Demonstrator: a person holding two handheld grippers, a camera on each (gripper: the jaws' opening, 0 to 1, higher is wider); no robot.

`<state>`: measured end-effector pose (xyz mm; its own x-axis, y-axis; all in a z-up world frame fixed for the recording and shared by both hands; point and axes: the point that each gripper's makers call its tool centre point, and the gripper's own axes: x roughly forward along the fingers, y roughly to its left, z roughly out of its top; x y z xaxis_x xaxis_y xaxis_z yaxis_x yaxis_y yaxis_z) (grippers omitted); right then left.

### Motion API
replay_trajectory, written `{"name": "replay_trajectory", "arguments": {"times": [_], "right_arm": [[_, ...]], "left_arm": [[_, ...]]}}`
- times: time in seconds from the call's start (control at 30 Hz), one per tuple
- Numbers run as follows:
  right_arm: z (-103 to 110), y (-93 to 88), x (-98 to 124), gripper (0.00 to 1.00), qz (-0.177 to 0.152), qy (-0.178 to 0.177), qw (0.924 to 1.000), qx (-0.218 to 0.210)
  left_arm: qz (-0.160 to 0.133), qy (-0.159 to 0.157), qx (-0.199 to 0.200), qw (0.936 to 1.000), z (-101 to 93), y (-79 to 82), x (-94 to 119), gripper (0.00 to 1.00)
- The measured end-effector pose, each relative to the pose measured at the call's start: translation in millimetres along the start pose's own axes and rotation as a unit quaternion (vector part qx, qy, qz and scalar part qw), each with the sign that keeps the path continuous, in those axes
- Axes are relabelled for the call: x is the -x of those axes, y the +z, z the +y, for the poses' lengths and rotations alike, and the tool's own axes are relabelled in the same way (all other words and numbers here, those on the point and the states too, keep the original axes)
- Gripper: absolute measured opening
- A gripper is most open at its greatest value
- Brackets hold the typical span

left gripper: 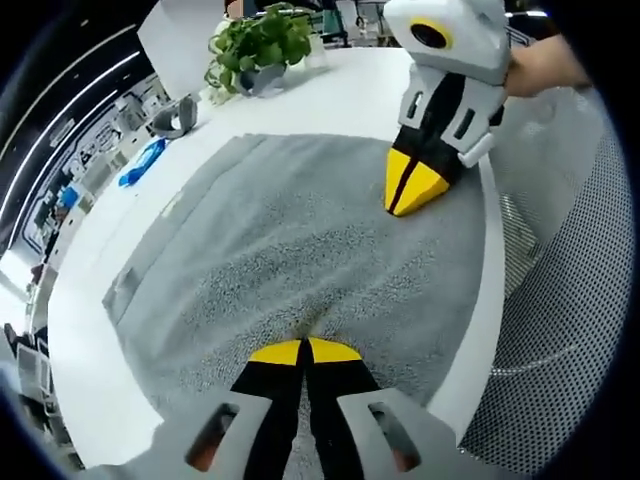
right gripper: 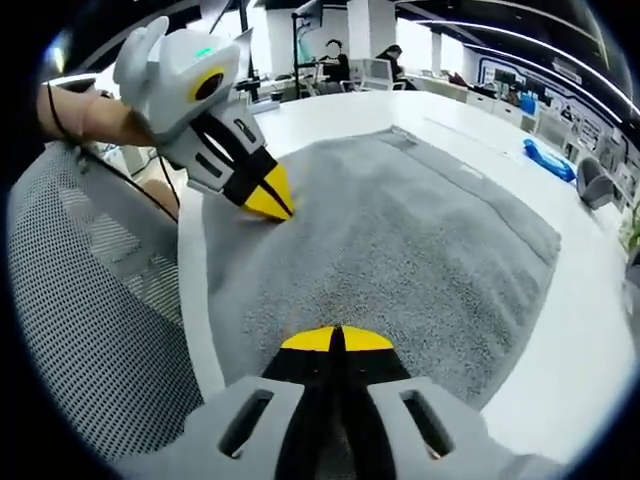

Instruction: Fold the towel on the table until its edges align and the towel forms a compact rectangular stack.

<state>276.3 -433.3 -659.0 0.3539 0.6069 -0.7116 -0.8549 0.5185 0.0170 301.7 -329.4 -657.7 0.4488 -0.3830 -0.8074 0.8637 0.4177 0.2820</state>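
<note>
The grey towel (left gripper: pixel 300 240) lies spread flat on the white counter (left gripper: pixel 340 95), its near edge at the counter's rim; the left claw (left gripper: pixel 304 350) is clamped on that edge, jaws together; the right claw (right gripper: pixel 335 338) likewise pinches the towel's edge; a potted plant (left gripper: pixel 258 45) stands beyond

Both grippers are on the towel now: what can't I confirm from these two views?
- Towel near edge: hidden beneath the left gripper in the left gripper view, beneath the right gripper in the right gripper view.
- How much cloth sits between each shut pair of jaws: hidden.
- Blue object: too small to identify.
</note>
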Motion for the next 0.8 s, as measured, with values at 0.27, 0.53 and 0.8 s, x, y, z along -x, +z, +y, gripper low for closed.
{"name": "replay_trajectory", "arguments": {"times": [0.27,0.53,0.8], "right_arm": [[-10,1.9,-1,0.00,-0.016,-0.014,0.9974,-0.068],[-12,-11.4,15,0.00,-0.010,0.048,0.9819,-0.183],[-8,-53.9,56,0.01,0.086,0.051,0.9935,-0.055]], "left_arm": [[-0.013,-0.003,0.038,0.9992,2.0,-0.8,1,0.01],[0.000,-0.041,0.096,0.9946,0.6,-10.9,13,0.06],[0.033,-0.056,0.045,0.9968,4.0,-67.2,47,0.10]]}}
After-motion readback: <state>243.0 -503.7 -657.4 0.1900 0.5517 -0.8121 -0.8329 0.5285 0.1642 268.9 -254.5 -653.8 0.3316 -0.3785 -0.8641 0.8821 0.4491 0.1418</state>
